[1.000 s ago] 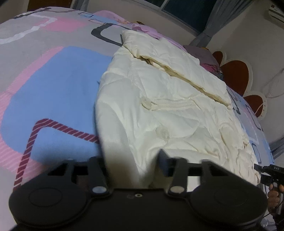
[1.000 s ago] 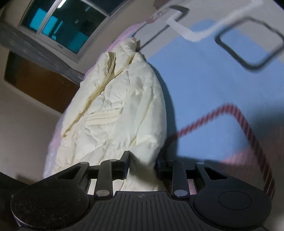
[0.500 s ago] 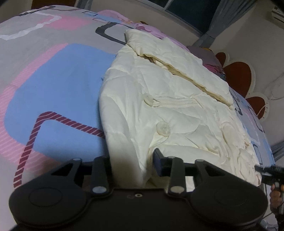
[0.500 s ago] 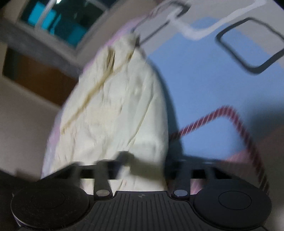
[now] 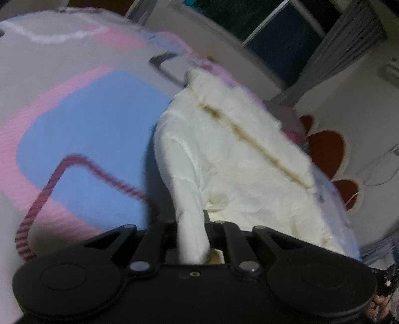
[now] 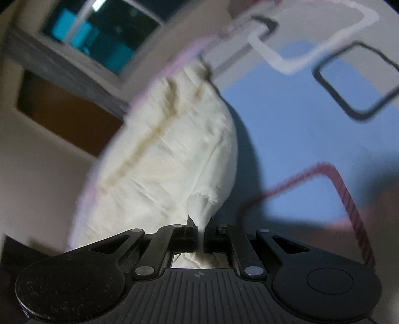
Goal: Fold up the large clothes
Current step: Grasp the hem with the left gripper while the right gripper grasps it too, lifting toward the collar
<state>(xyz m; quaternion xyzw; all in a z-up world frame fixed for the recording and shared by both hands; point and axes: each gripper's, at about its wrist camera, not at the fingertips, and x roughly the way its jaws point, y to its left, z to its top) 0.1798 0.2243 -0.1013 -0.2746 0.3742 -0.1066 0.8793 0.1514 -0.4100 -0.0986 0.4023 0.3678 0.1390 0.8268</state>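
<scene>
A cream padded jacket [image 5: 239,149] lies along the far side of a bed covered by a patterned sheet [image 5: 82,129]. In the left wrist view my left gripper [image 5: 190,224] is shut on the jacket's near edge, and a thick fold of the fabric bunches up between the fingers. The right wrist view shows the same jacket [image 6: 169,154] stretching away toward the window. There my right gripper [image 6: 199,229] is shut on a pinched fold of its near edge, which is pulled up off the sheet [image 6: 299,139]. Both views are blurred.
The sheet has blue, pink and grey blocks with a dark red striped line [image 5: 49,189]. A dark window [image 5: 251,22] with grey curtains is beyond the bed. A headboard with red petal shapes [image 5: 326,149] stands at the right. A person's hand [image 5: 376,306] shows at the lower right.
Both grippers closed from open around the jacket's edge to shut on it. The gripped fabric has risen off the sheet, and both views tilted and shifted upward.
</scene>
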